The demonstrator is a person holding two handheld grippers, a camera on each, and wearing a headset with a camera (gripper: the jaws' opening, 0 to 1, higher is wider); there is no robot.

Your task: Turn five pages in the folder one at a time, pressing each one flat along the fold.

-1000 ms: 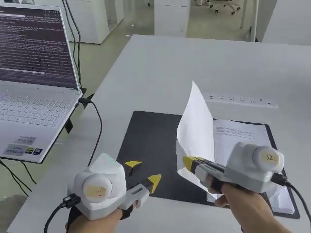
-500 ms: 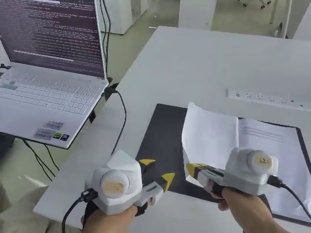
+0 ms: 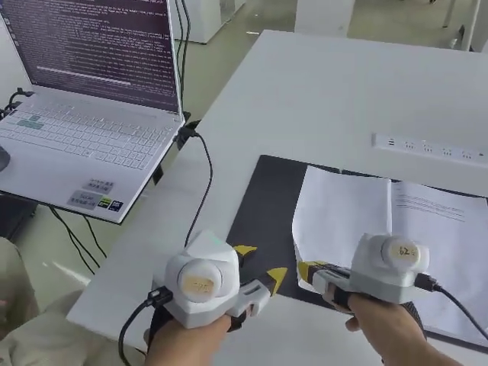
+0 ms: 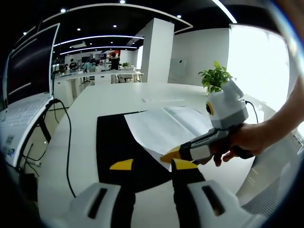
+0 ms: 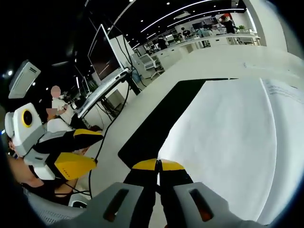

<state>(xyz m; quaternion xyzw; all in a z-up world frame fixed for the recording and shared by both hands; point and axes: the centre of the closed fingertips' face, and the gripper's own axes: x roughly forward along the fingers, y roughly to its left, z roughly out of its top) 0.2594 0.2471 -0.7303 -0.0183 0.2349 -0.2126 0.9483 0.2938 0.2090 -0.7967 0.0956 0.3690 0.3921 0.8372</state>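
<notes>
Right gripper [image 5: 158, 165]: jaws drawn together on the near left corner of the page [image 3: 341, 217]. The paper seems to be nipped between the yellow tips, though the tips hide the pinch itself.
Left gripper [image 4: 153, 165]: jaws apart and holding nothing. It hovers just left of the right gripper, with its tips over the near edge of the black cover.
Page: white with the blank side up and slightly bowed. It lies across the left half of the folder [image 3: 255, 200], one side running along the fold and the held corner lifted a little.
Folder: black, lying open on the white table [image 3: 328, 91]. A bare strip of the left cover shows beside the page.
Printed sheet [image 3: 446, 229]: lies flat on the folder's right half.
Laptop [image 3: 84, 114]: open at the left of the table, with lines of text on its screen.
Cable [image 3: 207, 179]: black, plugged in at the laptop's right side and curving down over the table.
Power strip [image 3: 431, 149]: white, on the table beyond the folder.
</notes>
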